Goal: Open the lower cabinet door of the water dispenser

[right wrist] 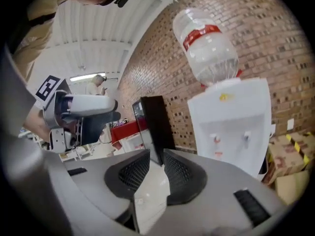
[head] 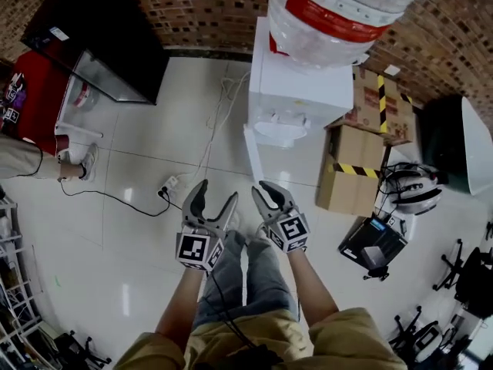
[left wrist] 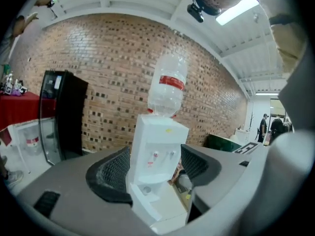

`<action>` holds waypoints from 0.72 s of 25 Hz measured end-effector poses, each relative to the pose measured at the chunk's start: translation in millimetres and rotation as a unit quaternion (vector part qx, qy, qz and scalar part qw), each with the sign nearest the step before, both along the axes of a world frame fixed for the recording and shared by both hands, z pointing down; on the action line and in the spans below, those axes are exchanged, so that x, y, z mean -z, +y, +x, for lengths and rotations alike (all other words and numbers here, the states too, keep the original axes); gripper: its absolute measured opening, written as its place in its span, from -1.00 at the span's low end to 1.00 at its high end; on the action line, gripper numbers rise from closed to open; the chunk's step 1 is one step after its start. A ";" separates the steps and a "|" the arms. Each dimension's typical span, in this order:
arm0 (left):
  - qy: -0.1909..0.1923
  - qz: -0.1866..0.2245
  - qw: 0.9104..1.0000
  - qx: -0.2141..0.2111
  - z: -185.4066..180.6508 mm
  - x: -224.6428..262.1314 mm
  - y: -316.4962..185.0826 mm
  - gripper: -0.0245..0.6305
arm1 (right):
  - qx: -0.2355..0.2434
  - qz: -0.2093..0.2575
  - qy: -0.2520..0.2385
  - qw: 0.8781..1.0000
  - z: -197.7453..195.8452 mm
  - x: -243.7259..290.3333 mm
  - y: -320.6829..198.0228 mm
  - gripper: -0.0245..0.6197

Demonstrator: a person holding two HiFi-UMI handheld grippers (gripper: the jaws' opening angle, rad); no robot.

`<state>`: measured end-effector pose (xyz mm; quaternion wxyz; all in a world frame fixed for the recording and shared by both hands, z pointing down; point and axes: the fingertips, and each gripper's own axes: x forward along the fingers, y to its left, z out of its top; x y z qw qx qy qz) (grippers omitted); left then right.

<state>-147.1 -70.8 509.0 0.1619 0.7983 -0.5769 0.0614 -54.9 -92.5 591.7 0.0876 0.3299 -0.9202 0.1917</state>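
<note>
White plastic is making up the water dispenser point(head: 296, 91), which is standing on the pale tiled floor point(head: 139, 237) against the brick wall point(head: 200, 6) and carrying an upturned clear bottle point(head: 339, 6) with a red label. Its lower cabinet door point(head: 252, 156) is sticking out from the body toward the person, so it is looking swung open rather than flush.

Both tools are hanging in the air in front of the dispenser, clear of the door and touching nothing. The left gripper point(head: 217, 191) is keeping its fingers point(head: 199, 199) spread wide and empty. In the left gripper view the dispenser point(left wrist: 157, 146) is showing in the gap between them, well beyond the tips, with the door point(left wrist: 143, 207) angling out at its foot. The right gripper point(head: 263, 185) is sitting just beside the left one, nearer the door's free edge. Its fingers point(right wrist: 184, 173) are standing released with only a narrow gap, holding nothing, and the dispenser point(right wrist: 231, 127) is lying off to their right.

Cardboard boxes point(head: 350, 176) with striped tape are sitting beside the dispenser
</note>
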 end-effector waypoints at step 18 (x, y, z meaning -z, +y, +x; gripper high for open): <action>-0.032 0.131 0.990 -0.038 36.0 231.4 32.4 0.04 | -0.190 0.187 -0.025 0.964 153.9 310.6 32.6 -0.24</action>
